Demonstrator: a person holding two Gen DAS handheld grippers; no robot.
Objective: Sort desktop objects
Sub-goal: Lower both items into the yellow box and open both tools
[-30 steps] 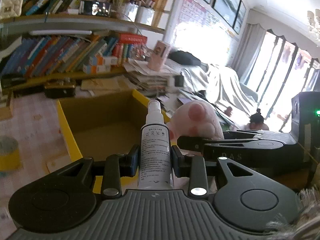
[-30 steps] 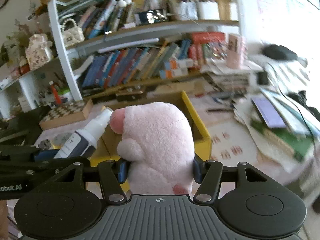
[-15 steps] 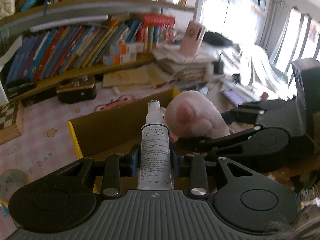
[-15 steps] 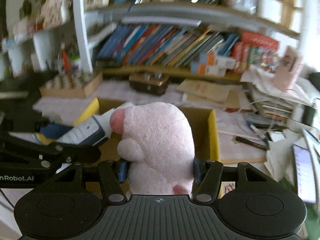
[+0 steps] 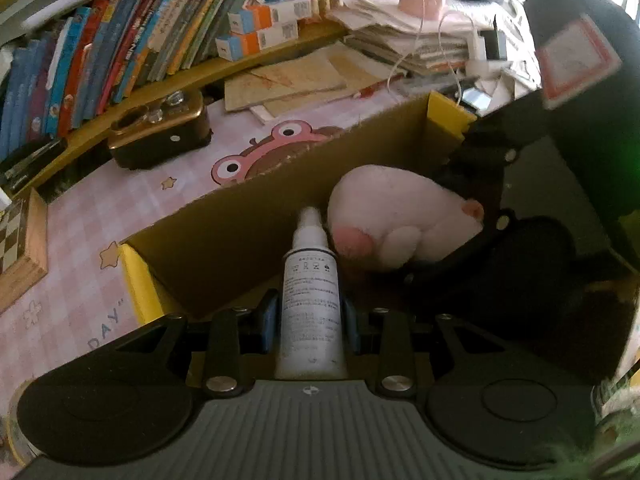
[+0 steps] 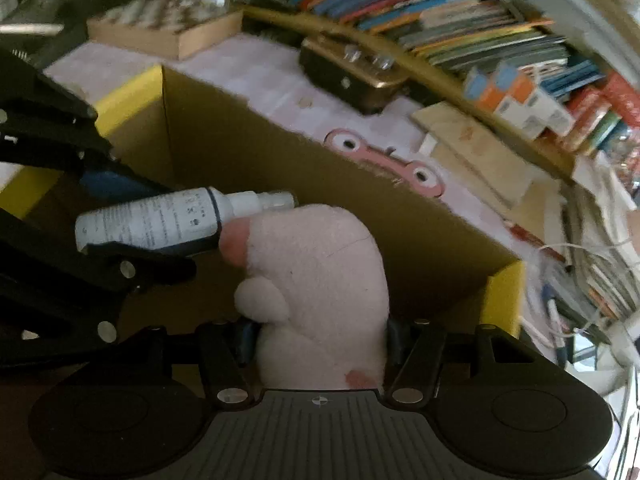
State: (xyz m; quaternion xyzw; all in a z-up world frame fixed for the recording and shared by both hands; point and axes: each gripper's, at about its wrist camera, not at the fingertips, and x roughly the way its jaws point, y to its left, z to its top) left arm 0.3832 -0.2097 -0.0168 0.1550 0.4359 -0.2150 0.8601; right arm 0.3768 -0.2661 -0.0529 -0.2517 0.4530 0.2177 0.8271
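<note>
Above the open cardboard box (image 5: 256, 216), left gripper (image 5: 310, 316) clamped on spray bottle (image 5: 310, 300), nozzle forward, touching pink plush toy (image 6: 320, 280) clenched in right gripper (image 6: 320, 336), both poised for lowering inside.

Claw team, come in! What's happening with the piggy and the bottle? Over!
Left claw shut on spray bottle. Right claw shut on pink plush. Both over the cardboard box. Nothing blocking.
</note>
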